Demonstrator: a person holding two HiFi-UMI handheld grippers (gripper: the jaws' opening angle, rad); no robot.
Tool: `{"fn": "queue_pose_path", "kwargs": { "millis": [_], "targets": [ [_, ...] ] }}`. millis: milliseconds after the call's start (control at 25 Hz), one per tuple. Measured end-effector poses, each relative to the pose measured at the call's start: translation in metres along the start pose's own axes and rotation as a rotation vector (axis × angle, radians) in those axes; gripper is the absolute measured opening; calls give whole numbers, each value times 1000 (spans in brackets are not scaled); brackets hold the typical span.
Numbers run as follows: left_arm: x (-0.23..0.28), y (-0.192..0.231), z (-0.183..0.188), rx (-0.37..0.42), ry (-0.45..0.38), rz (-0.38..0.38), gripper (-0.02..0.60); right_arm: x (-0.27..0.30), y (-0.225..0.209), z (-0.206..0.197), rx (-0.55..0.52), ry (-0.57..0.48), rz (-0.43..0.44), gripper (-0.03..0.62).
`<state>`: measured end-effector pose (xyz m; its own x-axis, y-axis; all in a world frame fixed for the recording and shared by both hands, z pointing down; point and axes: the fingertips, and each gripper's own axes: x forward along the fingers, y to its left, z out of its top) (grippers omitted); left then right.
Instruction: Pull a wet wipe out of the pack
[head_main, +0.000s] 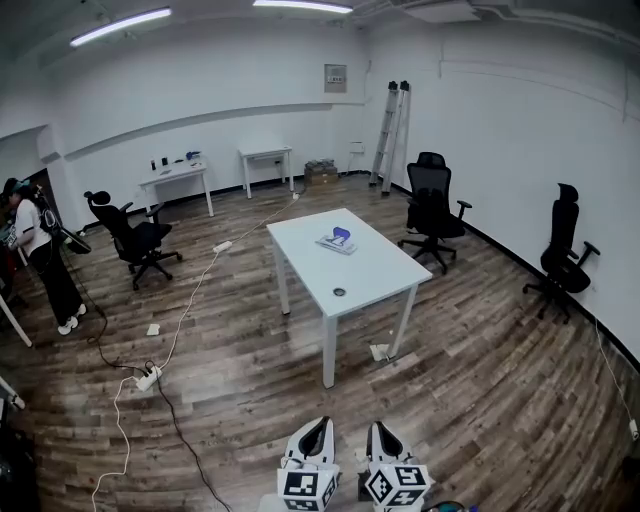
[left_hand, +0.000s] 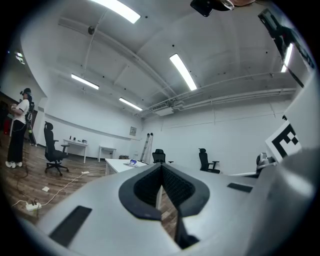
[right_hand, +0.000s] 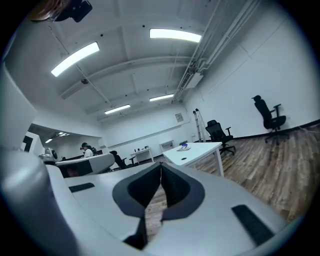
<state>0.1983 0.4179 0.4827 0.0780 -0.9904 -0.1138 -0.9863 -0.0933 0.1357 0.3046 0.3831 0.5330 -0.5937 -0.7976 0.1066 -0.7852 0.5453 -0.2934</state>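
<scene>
The wet wipe pack (head_main: 337, 241), flat with a blue top, lies on the far half of a white table (head_main: 375, 268) in the middle of the room. Both grippers are held low at the bottom of the head view, well short of the table. The left gripper (head_main: 318, 426) and the right gripper (head_main: 381, 428) each have their jaws closed tip to tip with nothing between them. In the left gripper view the pack (left_hand: 132, 161) is small and far beyond the gripper (left_hand: 161, 165). The right gripper view shows the pack (right_hand: 184, 146) past the gripper (right_hand: 161, 164).
A small dark round object (head_main: 339, 292) lies near the table's front edge. Black office chairs (head_main: 434, 208) (head_main: 560, 255) (head_main: 135, 240) stand around. Cables and a power strip (head_main: 148, 377) cross the wooden floor at left. A person (head_main: 40, 255) stands far left. A ladder (head_main: 390, 135) leans on the back wall.
</scene>
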Motion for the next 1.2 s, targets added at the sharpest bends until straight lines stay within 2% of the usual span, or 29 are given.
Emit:
{"fn": "queue_pose_path", "kwargs": {
  "millis": [560,1200],
  "targets": [
    [54,28,6,8,2,-21,-3,58,-6,16,20,-6,-14,9],
    [109,89,10,8,1,-7,-3,145,6,26,21,-2,15,9]
  ]
}}
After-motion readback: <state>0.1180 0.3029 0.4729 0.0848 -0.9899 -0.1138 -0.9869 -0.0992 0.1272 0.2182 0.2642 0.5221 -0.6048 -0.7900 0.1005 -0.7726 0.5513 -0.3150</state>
